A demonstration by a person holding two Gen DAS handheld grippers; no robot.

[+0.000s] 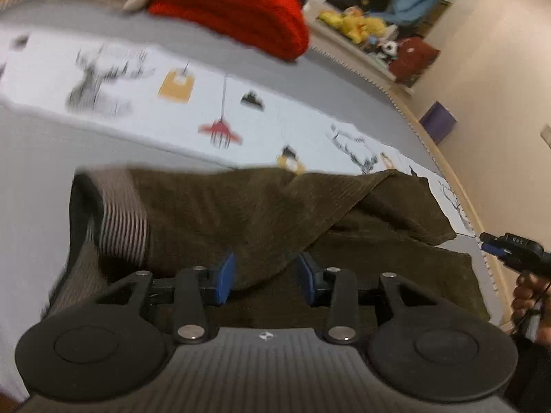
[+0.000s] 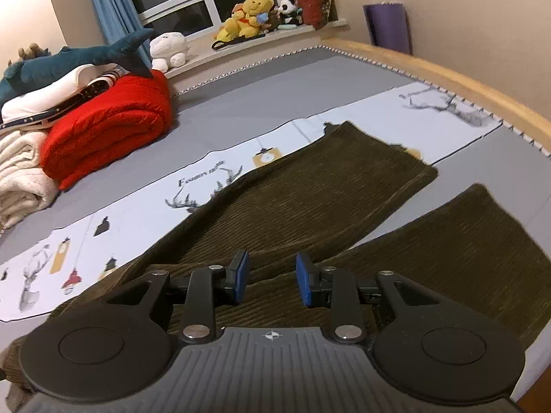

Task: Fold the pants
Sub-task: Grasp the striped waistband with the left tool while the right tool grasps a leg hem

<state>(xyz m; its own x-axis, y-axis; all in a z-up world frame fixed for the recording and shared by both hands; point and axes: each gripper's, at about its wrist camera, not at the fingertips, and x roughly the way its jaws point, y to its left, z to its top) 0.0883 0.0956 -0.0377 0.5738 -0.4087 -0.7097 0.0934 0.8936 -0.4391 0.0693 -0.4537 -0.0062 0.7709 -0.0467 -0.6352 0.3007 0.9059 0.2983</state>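
Pants (image 2: pixel 310 199), dark olive corduroy, are laid flat on the bed (image 2: pixel 241 103) with the legs apart; judged soft, limp and moderately heavy, best taken at waistband or hems. Left gripper (image 1: pixel 267 277) and right gripper (image 2: pixel 272 280) are seen part-open above the cloth, nothing held.

Open left tool (image 1: pixel 267 277) over olive pants (image 1: pixel 261 213)
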